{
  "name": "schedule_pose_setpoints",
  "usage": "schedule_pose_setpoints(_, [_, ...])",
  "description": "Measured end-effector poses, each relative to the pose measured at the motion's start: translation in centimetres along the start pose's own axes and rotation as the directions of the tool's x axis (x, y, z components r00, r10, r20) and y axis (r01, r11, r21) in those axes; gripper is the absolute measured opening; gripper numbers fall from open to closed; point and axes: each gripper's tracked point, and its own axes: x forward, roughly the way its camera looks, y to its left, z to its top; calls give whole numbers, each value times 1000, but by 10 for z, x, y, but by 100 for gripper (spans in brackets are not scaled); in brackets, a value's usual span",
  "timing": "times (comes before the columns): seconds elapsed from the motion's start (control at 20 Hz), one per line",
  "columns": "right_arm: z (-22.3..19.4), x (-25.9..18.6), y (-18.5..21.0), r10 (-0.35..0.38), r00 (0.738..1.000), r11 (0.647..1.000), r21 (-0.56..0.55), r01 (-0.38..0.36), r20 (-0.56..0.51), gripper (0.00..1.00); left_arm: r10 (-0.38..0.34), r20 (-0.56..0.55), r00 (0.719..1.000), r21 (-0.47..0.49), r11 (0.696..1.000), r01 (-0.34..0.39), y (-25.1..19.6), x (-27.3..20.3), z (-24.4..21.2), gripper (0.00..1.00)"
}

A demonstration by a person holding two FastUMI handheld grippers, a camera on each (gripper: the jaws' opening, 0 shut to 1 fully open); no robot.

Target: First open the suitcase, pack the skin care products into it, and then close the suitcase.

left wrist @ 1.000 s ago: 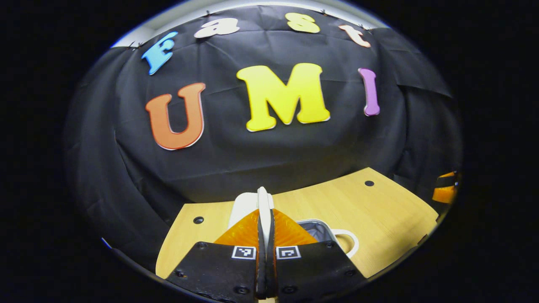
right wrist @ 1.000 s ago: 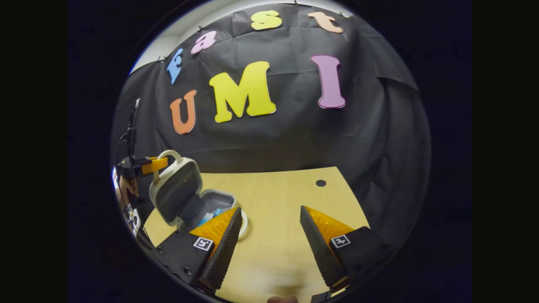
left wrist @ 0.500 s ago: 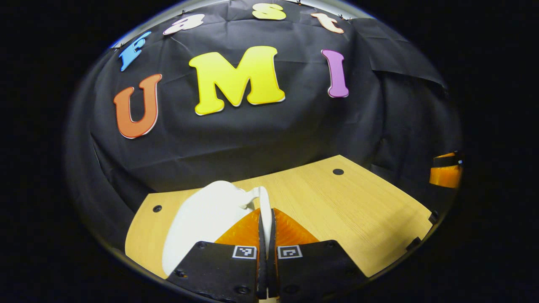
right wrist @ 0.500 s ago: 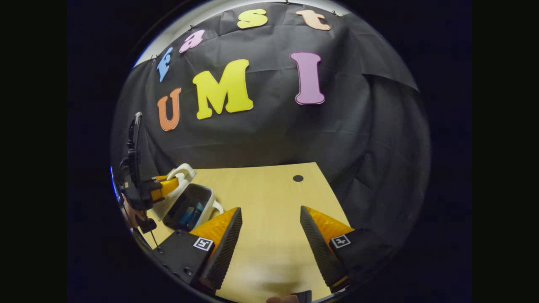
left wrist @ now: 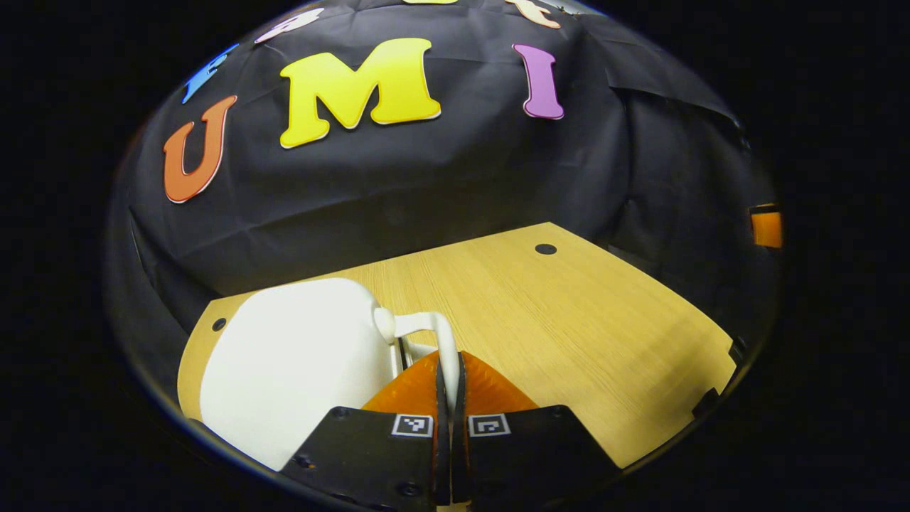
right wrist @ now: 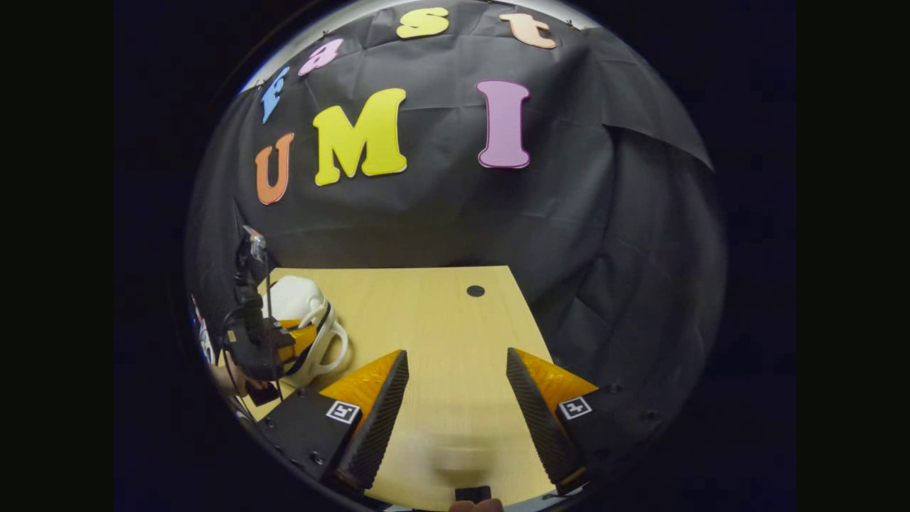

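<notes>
On the wooden table [left wrist: 583, 320], white suitcase [left wrist: 298, 370] lid down, left gripper [left wrist: 448, 370] clamped on its handle [left wrist: 434, 334], right gripper [right wrist: 455, 384] apart.

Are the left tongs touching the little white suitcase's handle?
Touching. In the left gripper view the left tongs are pinched shut on the white handle of the suitcase, one finger on each side.

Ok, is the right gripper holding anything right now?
No. In the right gripper view the right gripper is wide open over bare table, well apart from the white suitcase.
</notes>
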Motion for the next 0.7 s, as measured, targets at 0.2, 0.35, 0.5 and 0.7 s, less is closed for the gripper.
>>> schedule_pose_setpoints(0.2, [-3,0,2,8,1000,1000,-6,-8,-12,82,11,-19,1000,-17,1000,-11,-8,11,-11,4])
schedule_pose_setpoints(0.35, [-3,1,8,22,1000,1000,-3,-22,-16,82,-28,-48,998,-30,999,27,-22,19,-19,10])
schedule_pose_setpoints(0.5, [3,4,19,44,999,999,-10,-45,-2,79,-55,-56,997,-46,998,52,-29,13,-15,24])
schedule_pose_setpoints(0.7, [14,12,42,99,995,995,-16,-99,27,82,3,-38,999,-134,991,-8,-14,-10,4,73])
